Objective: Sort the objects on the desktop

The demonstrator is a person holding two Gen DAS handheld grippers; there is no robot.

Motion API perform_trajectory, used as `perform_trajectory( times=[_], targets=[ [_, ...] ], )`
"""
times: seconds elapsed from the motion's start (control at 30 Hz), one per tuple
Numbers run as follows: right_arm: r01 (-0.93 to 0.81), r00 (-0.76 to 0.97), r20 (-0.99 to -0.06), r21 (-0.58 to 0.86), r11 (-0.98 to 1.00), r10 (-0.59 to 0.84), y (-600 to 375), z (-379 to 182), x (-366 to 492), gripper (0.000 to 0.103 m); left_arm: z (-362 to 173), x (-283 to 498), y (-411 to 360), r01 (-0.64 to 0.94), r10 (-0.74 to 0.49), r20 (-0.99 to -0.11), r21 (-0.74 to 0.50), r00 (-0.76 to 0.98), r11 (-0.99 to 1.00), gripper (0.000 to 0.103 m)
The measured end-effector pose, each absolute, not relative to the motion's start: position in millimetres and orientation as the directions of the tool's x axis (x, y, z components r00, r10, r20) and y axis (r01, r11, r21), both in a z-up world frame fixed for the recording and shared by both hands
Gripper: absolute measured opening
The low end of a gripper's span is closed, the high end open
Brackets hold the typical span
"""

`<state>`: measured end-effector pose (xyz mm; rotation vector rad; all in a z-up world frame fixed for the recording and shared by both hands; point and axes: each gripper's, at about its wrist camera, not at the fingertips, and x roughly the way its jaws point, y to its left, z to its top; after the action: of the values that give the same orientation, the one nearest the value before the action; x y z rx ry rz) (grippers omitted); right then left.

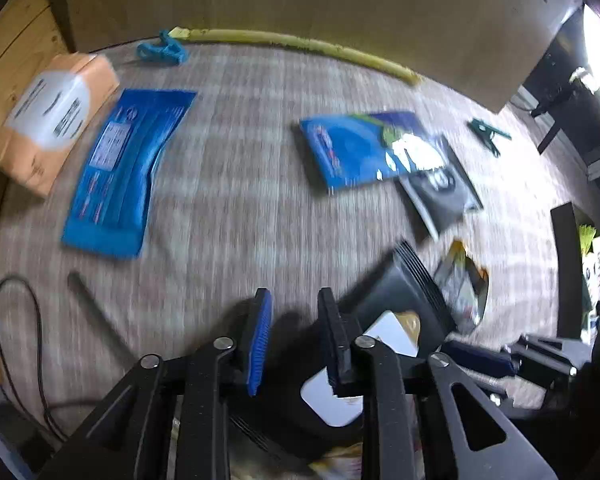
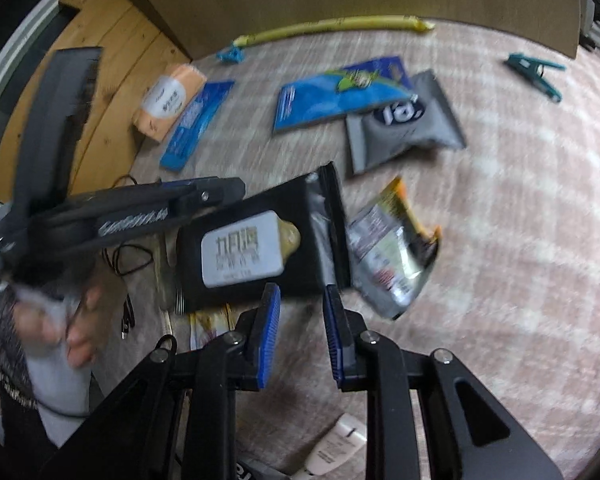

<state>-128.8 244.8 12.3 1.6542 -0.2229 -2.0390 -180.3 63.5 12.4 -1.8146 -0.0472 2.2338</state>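
L gripper [image 1: 294,296] first: pointing steeply down at the tabletop [image 1: 228,120], jaws narrow with a gap between them, and something dark sits in that gap. Too blurred to call, so I can't tell if I'm pinching the black pouch [image 2: 260,244] or just over its shadow. From the R cam the L tool reaches in across the pouch's far-left corner, prob. to catch the sealed edge where it's thin enough to grab. R gripper [image 2: 302,290]: released, bare cloth showing between the pads, tips right at the pouch's near edge, nothing in them. My guess is I'm set to steady that side or take the next item. So the pouch, white label up, sits near the middle of the near edge, between both tools. Touching its right side is a crumpled silver-orange snack packet [image 2: 392,252], and that's the one in the way; a careless pull could drag it along. Further out, mid-table: a grey packet [image 2: 404,120] tucked under a blue packet [image 2: 332,92]. Toward the left edge are a long blue pack [image 1: 120,168] and an orange tissue pack [image 1: 52,120], side by side, well clear. Far edge: a yellow strip [image 1: 300,44] and a small blue clip [image 1: 160,52]. A green clip [image 2: 536,76] is off near the far-right corner. Near-left corner has a black cable [image 1: 16,320] and a dark stick [image 1: 96,312], which are snag risks for the L tool. A white tube [image 2: 336,448] is under the R gripper, and my L hand [image 2: 60,320] is a blur at the side.
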Motion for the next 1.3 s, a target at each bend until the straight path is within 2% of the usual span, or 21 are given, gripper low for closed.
perform_trajectory(
  times=[0.37, 0.4, 0.53, 0.6, 0.73, 0.93, 1.03, 1.3],
  targets=[
    [0.209, -0.136, -0.865, 0.452, -0.867, -0.483, 262.3, 8.1, -108.8, 0.024, 22.7, -124.9, 58.6, -0.16, 0.303, -0.935, -0.276, -0.184, -0.948, 0.021],
    [0.203, -0.138, -0.862, 0.457, -0.866, -0.488, 264.2, 7.2, -107.4, 0.024, 24.1, -119.4, 56.1, -0.154, 0.311, -0.932, -0.285, -0.187, -0.946, 0.023],
    [0.195, -0.151, -0.858, 0.461, -0.866, -0.491, 270.5, 7.1, -95.2, 0.024, 35.1, -105.1, 51.9, -0.117, 0.347, -0.91, -0.328, -0.225, -0.937, 0.044],
    [0.213, -0.161, -0.861, 0.446, -0.869, -0.482, 269.6, 7.9, -89.8, 0.024, 38.5, -100.1, 55.1, -0.127, 0.369, -0.9, -0.348, -0.23, -0.929, 0.048],
    [0.22, -0.152, -0.859, 0.453, -0.864, -0.489, 269.5, 6.8, -90.1, 0.024, 29.8, -102.9, 79.7, -0.162, 0.368, -0.908, -0.34, -0.201, -0.926, 0.048],
    [0.187, -0.128, -0.833, 0.513, -0.838, -0.539, 275.1, 1.7, -99.2, 0.022, 17.1, -100.8, 89.0, -0.167, 0.47, -0.871, -0.447, -0.144, -0.879, 0.045],
    [0.147, -0.111, -0.816, 0.551, -0.822, -0.567, 280.2, -1.1, -104.4, 0.022, 21.2, -94.9, 93.9, -0.186, 0.459, -0.876, -0.432, -0.146, -0.883, 0.043],
    [0.188, -0.162, -0.806, 0.541, -0.82, -0.569, 282.8, 21.8, -93.6, 0.022, 45.0, -83.8, 108.3, -0.216, 0.419, -0.882, -0.376, -0.214, -0.901, 0.041]
  ],
)
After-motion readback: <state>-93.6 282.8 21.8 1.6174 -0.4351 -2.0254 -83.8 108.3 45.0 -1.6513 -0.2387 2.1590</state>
